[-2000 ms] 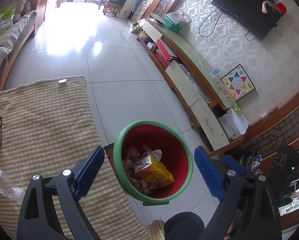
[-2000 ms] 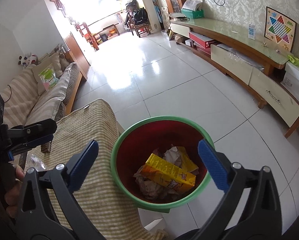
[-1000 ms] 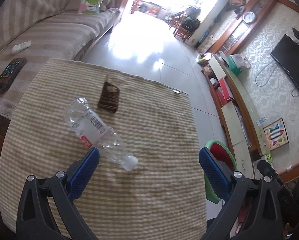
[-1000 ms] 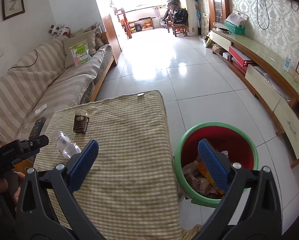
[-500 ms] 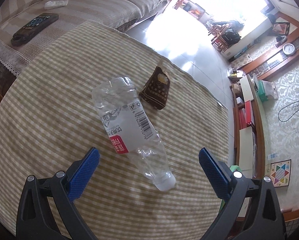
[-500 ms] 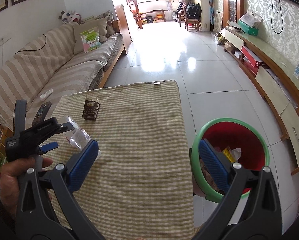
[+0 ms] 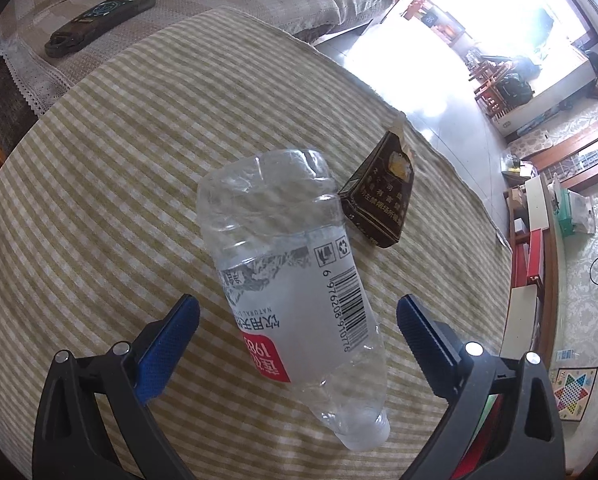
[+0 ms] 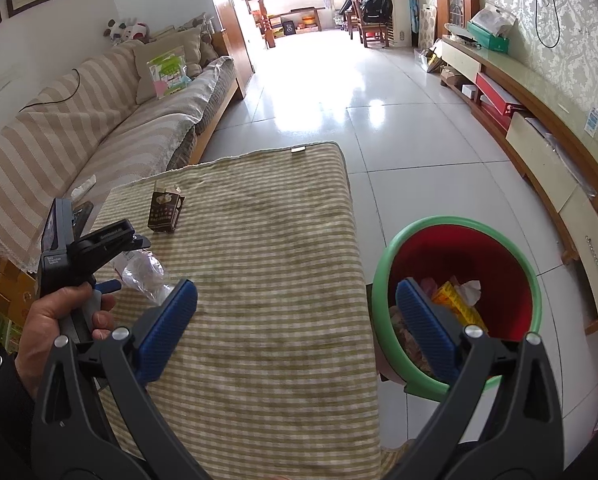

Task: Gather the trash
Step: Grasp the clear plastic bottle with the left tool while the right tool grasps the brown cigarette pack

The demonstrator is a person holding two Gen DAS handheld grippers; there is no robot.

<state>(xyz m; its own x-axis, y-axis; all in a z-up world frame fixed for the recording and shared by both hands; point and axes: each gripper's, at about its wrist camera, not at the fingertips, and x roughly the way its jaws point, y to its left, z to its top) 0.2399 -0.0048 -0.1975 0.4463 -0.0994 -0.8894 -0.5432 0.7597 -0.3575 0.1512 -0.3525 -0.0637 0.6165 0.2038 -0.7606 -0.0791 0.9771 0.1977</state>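
Note:
A crushed clear plastic bottle (image 7: 291,280) with a red-and-white label lies on the checked tablecloth (image 7: 99,184), cap end toward me. My left gripper (image 7: 297,332) is open, its blue pads on either side of the bottle's lower half without touching it. A dark brown cigarette pack (image 7: 381,196) lies just beyond the bottle. In the right wrist view the bottle (image 8: 143,270) sits under the left gripper (image 8: 115,260), and the pack (image 8: 165,210) stands further back. My right gripper (image 8: 297,330) hangs open and empty over the table's right edge, beside the red bin with a green rim (image 8: 459,224) that holds trash.
A striped sofa (image 8: 79,128) runs along the left, with a remote control (image 7: 99,20) on its seat. A long TV cabinet (image 8: 539,120) lines the right wall. Tiled floor (image 8: 359,92) lies beyond the table. A hand (image 8: 55,320) holds the left gripper.
My left gripper has swung from the bin to the table and closed in on the bottle, which now lies between its open fingers. The right gripper has drawn back from above the bin.

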